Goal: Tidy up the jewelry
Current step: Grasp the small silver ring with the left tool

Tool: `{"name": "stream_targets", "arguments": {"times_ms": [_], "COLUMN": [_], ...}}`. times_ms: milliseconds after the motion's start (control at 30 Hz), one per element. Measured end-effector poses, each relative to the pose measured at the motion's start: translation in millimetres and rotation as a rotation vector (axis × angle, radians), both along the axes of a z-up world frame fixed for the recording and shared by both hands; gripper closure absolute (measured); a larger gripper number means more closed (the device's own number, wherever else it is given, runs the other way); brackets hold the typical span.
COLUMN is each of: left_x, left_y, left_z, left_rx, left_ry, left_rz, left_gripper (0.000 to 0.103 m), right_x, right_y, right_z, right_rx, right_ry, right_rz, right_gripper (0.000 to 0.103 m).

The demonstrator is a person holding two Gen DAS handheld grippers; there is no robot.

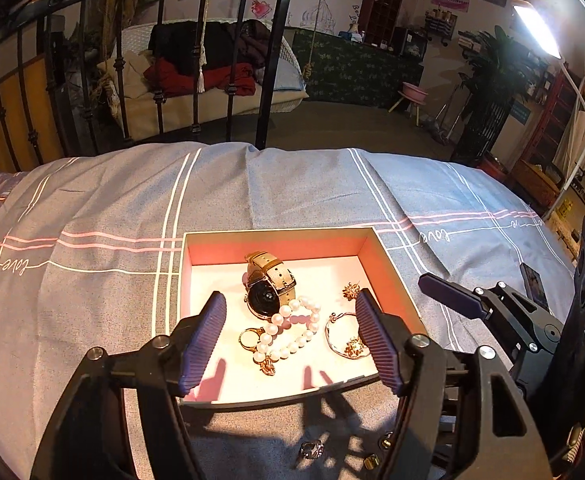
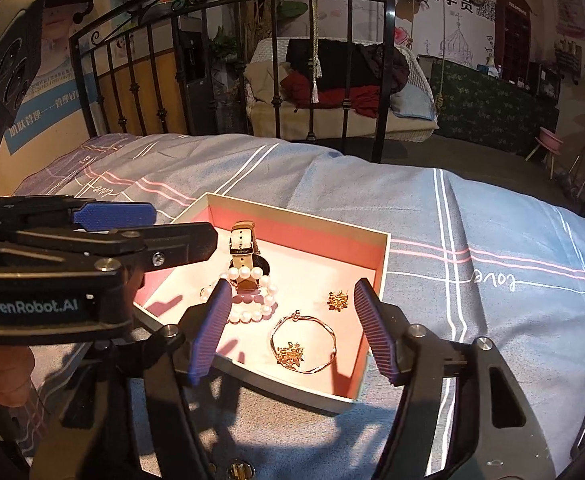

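Reading both wrist views, I take the box [image 1: 388,276] as the landmark for every placement below

Contents of the box: the watch [image 1: 270,282] lies toward the far wall, its strap running from the far wall toward the near rim. The pearl bracelet [image 1: 288,330] rests against the near side of the watch case. A gold ring [image 1: 249,338] touches the bracelet on its left. The bangle [image 2: 304,342] lies in the near right part of the box floor, with one gold flower earring [image 2: 291,354] inside its loop and a second earring [image 2: 338,301] just beyond it, toward the right wall

Outside the box: a silver ring [image 1: 311,449] lies on the bedspread [image 1: 92,200] just before the near rim, beside two small gold pieces I cannot identify

Left gripper [image 1: 290,344]: jaws spread, nothing between the pads, hovering over the near rim and aimed at the bracelet. Right gripper [image 2: 292,332]: jaws likewise spread and empty, framing the bangle from the near right corner

Deciding relation: I judge the silver ring to be the next item, as it is the clearest piece not yet in the box. It lies on my side of the near rim, below and behind the left fingertips, so the left hand is nearer. I would have to draw that gripper back from the box and tip it down; reaching forward only carries it over stowed pieces
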State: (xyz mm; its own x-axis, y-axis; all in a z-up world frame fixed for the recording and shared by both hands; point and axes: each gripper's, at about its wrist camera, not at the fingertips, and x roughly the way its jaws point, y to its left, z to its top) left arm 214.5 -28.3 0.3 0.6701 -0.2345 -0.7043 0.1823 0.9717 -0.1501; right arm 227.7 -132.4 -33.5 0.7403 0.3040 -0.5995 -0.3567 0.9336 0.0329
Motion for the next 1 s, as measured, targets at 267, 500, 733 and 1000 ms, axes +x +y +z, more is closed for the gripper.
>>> {"name": "stream_targets", "arguments": {"times_ms": [267,500,733,1000], "left_x": [-50.2,-75.6,-79.0,-71.2], "left_y": [5.6,-1.4,-3.5,-9.2], "left_z": [-14.9,-68.5,-76.3,-85.8], "left_rx": [-0.001,0.039,0.072,0.113], "left_ry": [0.001,0.126,0.115,0.123], "left_rz": [-0.015,-0.042,-0.035,-0.045], "left_gripper": [0.021,0.023,0.023,0.038], "right_x": [-50.5,-78.3,-86.8,-88.1], "right_y": [-26.5,-31.0,-21.9,-7.9], "right_z": [-7.4,-58.2,-63.0,-66.4], "right_rx": [-0.017,-0.042,-0.036,-0.067], "right_ry": [-0.008,0.168,0.171,0.180], "right_rz": [-0.048,0.010,0.050,0.100], "right_gripper": [0.022,0.048,0.059,0.061]}}
